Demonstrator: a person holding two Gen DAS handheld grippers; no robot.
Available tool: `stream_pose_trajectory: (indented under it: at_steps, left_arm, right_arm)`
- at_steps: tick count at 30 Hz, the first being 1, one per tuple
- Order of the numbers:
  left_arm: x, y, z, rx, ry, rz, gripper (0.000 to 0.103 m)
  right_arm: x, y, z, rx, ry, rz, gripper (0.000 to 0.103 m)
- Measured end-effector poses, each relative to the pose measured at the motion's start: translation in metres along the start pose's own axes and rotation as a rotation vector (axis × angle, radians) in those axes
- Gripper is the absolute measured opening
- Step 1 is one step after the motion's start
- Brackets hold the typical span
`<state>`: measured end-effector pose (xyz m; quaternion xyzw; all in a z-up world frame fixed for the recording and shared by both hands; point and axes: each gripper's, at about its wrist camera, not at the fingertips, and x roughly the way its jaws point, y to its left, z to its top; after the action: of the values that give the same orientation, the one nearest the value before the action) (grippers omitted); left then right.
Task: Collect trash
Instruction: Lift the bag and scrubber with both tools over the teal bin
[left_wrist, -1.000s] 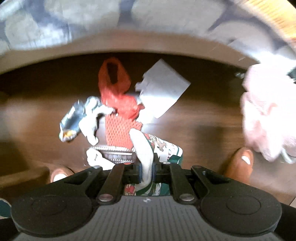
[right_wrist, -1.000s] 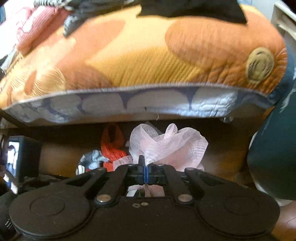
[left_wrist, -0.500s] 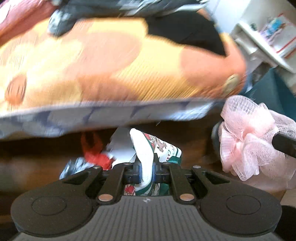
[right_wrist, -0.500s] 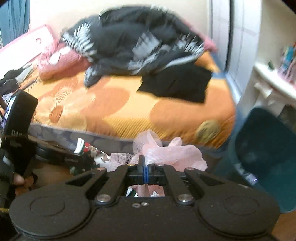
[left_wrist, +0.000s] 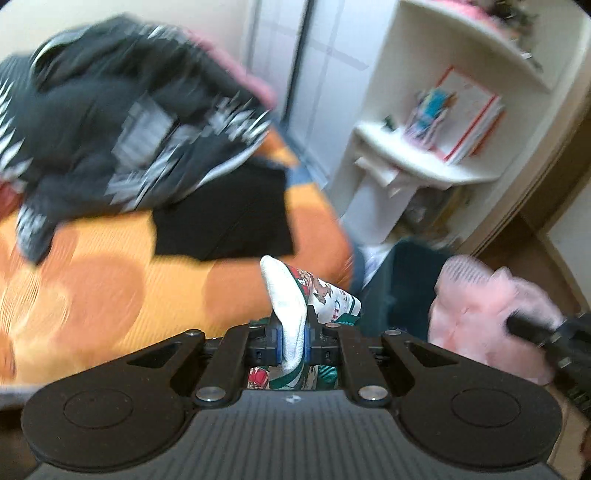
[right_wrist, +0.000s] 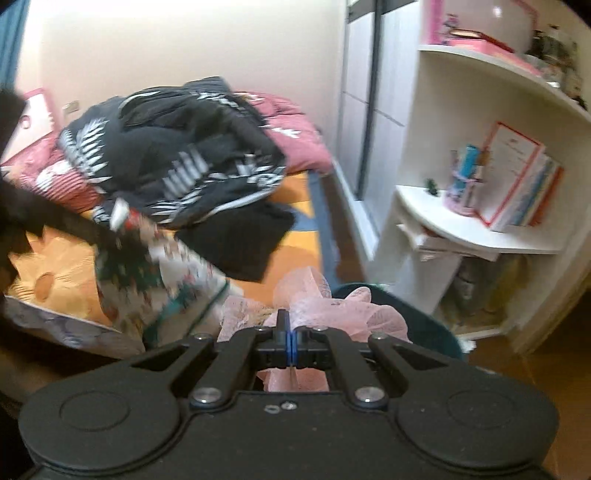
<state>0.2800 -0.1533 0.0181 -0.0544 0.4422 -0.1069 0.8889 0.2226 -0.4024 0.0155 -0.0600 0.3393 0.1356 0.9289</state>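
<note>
So my left gripper is clamped tight on a crumpled printed wrapper, white on the fold with little red, green and brown cartoon pictures (there's print on it but it's way too blurry to read any brand). My right gripper has its jaws pressed together on a wad of pink mesh netting, which puffs out above the fingertips. From the left camera the pink netting sits off to the right, just over the dark teal bin; from the right camera the teal bin's rim shows right behind the netting, and the wrapper hangs to the left above the bed edge. Behind it all there's the orange bedspread with a heap of black-and-white clothes, plus a white corner shelf holding a red-bordered book whose text I can't make out.
</note>
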Motion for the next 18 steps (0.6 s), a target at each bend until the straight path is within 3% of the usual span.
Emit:
stream_pose_trajectory:
  at_steps: [9, 13, 18]
  left_arm:
    - [-0.005, -0.084, 0.068, 0.075, -0.098, -0.137, 0.009]
    - [0.015, -0.116, 0.069, 0.129, -0.082, -0.161, 0.009]
    - [0.068, -0.142, 0.044, 0.175, 0.009, -0.154, 0.010]
  right_arm:
    - [0.026, -0.046, -0.023, 0.058, 0.056, -0.064, 0.001]
    - [0.041, -0.057, -0.039, 0.076, 0.096, -0.070, 0.001]
    - [0.063, -0.062, -0.056, 0.064, 0.150, -0.057, 0.001]
